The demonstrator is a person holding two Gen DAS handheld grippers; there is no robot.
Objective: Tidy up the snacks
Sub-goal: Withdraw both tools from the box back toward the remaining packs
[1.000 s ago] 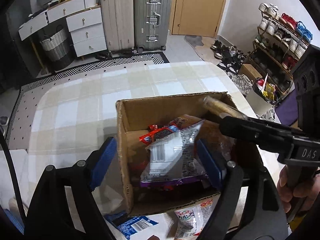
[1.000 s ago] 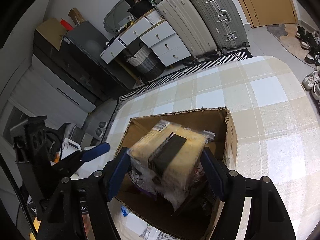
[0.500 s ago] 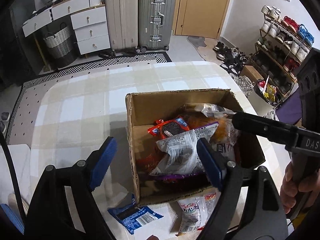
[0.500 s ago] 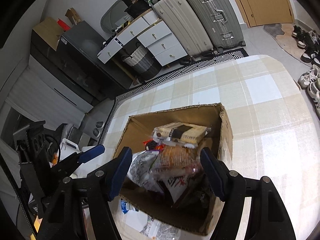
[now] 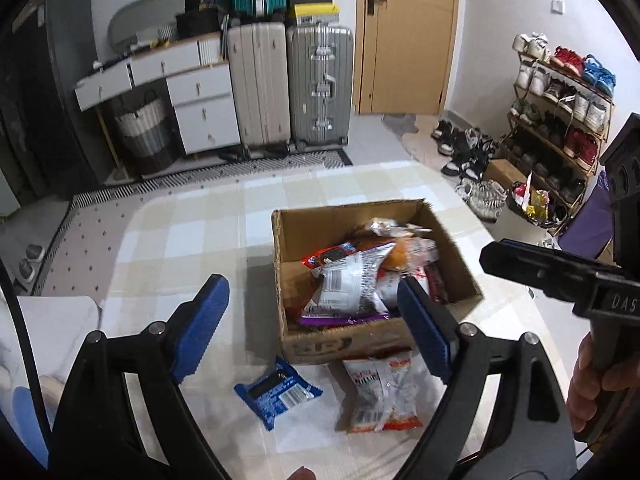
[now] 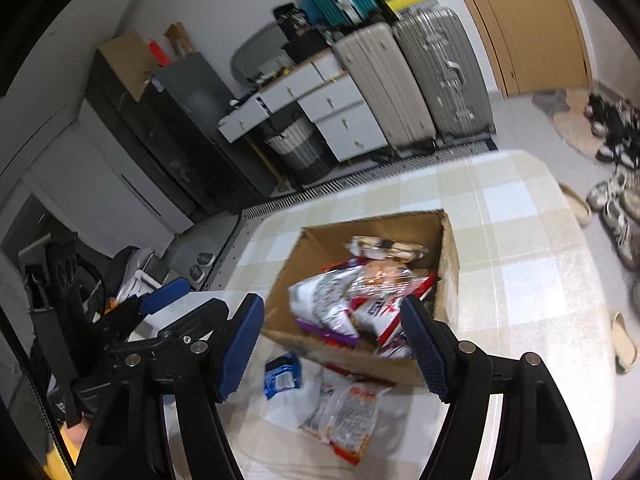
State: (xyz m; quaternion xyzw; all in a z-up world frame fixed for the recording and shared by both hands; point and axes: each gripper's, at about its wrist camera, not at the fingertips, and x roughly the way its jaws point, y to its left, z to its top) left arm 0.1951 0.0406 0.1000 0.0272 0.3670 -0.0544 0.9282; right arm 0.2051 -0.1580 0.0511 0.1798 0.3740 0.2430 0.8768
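A cardboard box (image 5: 456, 256) (image 6: 450, 248) on the checked table holds several snack packets, a silver-and-purple one (image 5: 346, 284) on top. In front of the box lie a blue packet (image 5: 278, 392) (image 6: 282, 374) and a white-and-orange packet (image 5: 380, 392) (image 6: 348, 408). My left gripper (image 5: 316, 328) hovers above the box's near left corner, its jaws opening with nothing between them. My right gripper (image 6: 332, 348) hangs open and empty above the box's near edge; it also shows at the right of the left wrist view (image 5: 560, 276), held by a hand (image 5: 596, 380).
The checked table (image 5: 192, 240) (image 6: 532, 288) stretches behind and to both sides of the box. Beyond it stand suitcases (image 5: 292, 84), a white drawer unit (image 5: 200, 108), a door (image 5: 408, 32) and a shoe rack (image 5: 560, 120).
Both grippers have pulled back and up from the box. The right one let go of the yellow-and-black packet, which now lies in the box. The two packets in front came into view.
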